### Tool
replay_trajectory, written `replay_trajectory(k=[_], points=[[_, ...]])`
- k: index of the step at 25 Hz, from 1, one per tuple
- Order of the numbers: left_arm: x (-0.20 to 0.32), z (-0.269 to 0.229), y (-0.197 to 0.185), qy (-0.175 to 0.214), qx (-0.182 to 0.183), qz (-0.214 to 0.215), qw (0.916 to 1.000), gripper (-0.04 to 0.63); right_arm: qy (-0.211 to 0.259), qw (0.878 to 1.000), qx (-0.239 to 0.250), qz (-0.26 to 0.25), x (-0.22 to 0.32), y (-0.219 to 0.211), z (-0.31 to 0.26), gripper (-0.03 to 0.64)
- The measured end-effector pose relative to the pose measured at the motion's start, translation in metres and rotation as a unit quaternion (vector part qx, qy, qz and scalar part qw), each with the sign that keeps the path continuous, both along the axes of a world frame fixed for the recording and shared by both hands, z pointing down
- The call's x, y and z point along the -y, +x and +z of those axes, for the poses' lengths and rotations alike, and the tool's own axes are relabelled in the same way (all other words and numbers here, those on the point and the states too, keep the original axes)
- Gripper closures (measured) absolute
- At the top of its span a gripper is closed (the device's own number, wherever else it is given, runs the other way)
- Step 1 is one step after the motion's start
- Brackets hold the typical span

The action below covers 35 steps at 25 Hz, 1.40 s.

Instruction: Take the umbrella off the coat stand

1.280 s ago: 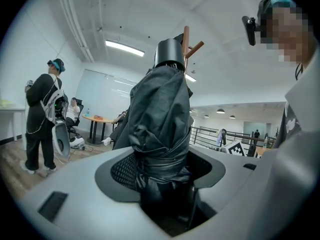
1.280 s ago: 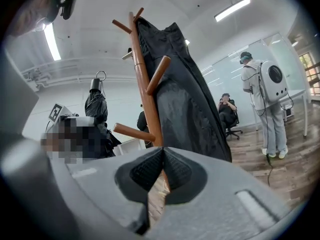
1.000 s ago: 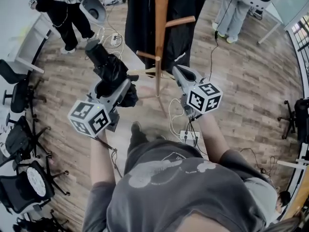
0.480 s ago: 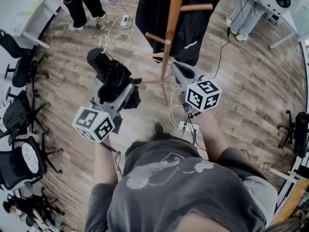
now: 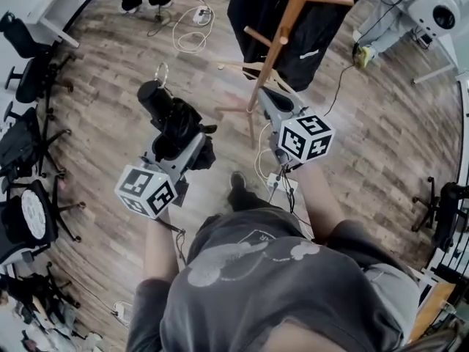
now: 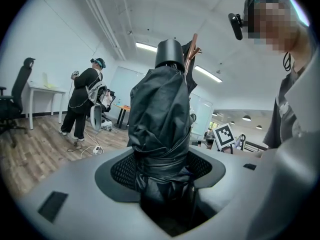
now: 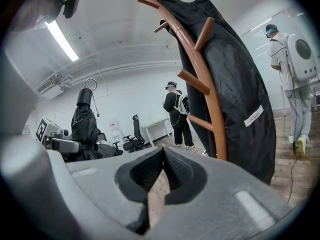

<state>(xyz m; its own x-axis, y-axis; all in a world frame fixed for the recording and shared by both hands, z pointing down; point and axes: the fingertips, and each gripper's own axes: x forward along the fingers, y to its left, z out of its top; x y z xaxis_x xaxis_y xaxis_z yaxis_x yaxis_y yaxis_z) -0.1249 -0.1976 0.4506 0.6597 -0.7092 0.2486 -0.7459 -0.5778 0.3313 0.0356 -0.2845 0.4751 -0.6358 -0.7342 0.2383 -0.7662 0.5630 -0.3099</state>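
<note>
- Head view: a person holds the left tool clamped on a folded black umbrella, which points away from the body over the wooden floor.
- The umbrella hangs on no peg. It sits in the tool alone, to the left of the coat stand and clear of it, so the lift-off looks done.
- Left gripper view: the jaws stand wide around the bundled cloth, pads pressing on the wrapped band low on the umbrella. The rest rises above the left tool to a hard dark cap.
- Right gripper view: the right tool is closed, tips together, holding nothing. The coat stand and a black coat on it rise just ahead.
- Handling, as a judgement: the umbrella looks light and stiff along its shaft, but its cloth is soft and slick. A grip on the tied band, where the folds are tight, should hold best. Loose folds higher up could slide or bunch.
</note>
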Motion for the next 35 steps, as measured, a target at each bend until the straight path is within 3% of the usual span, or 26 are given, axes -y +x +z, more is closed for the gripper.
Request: replay_trajectory(k=[7, 20, 28, 35], points=[[-0.058, 0.002, -0.038, -0.011, -0.013, -0.020, 0.9997, 0.319, 0.011, 1.000, 0.000, -0.016, -0.054, -0.040, -0.016, 0.618], [-0.155, -0.006, -0.076, 0.001, -0.009, -0.012, 0.9999, 0.319, 0.030, 0.999, -0.004, -0.017, -0.150, -0.079, -0.037, 0.618], [-0.211, -0.013, -0.096, 0.009, -0.011, -0.006, 0.9999, 0.319, 0.072, 0.997, 0.016, -0.026, -0.205, -0.107, -0.065, 0.618], [-0.244, 0.000, -0.114, 0.000, -0.012, -0.003, 0.9999, 0.319, 0.062, 0.998, 0.017, -0.023, -0.245, -0.120, -0.057, 0.618]])
